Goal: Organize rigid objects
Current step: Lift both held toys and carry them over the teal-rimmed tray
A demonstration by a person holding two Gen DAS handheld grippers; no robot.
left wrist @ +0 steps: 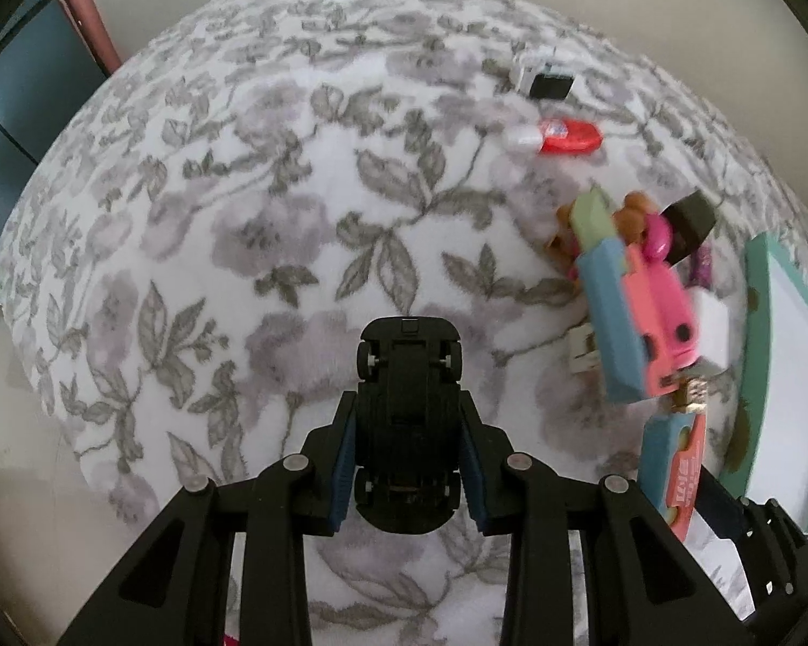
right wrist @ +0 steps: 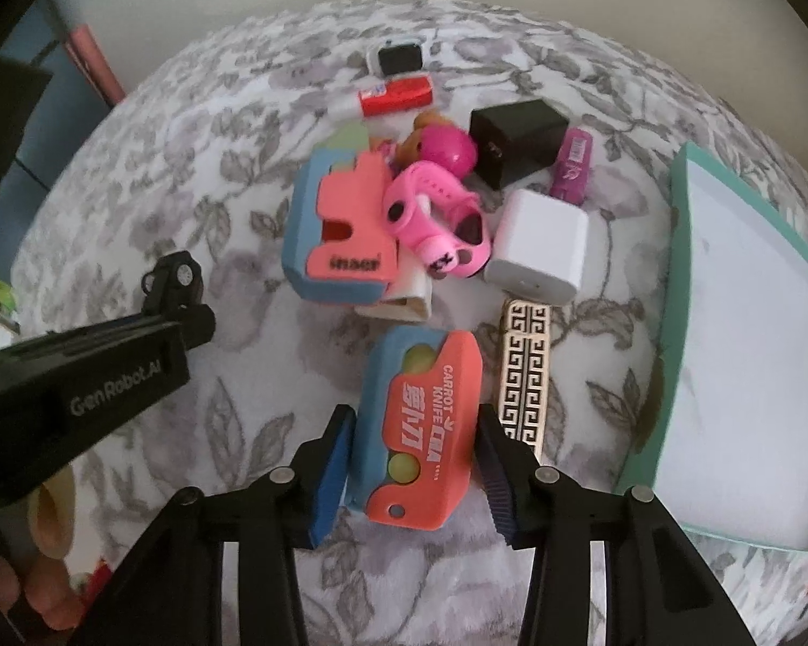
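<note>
My left gripper is shut on a black toy car, held belly-up above the floral blanket. The right wrist view shows that gripper at the left with the car's wheel showing. My right gripper points down over an orange and blue carrot knife toy. Its fingertips touch both long edges of the toy. In the left wrist view the same toy shows at the lower right.
Beyond the right gripper lies a pile: a second blue and coral toy, pink watch, white charger cube, black box, purple tube. A patterned case lies beside the knife toy. A teal tray stands right.
</note>
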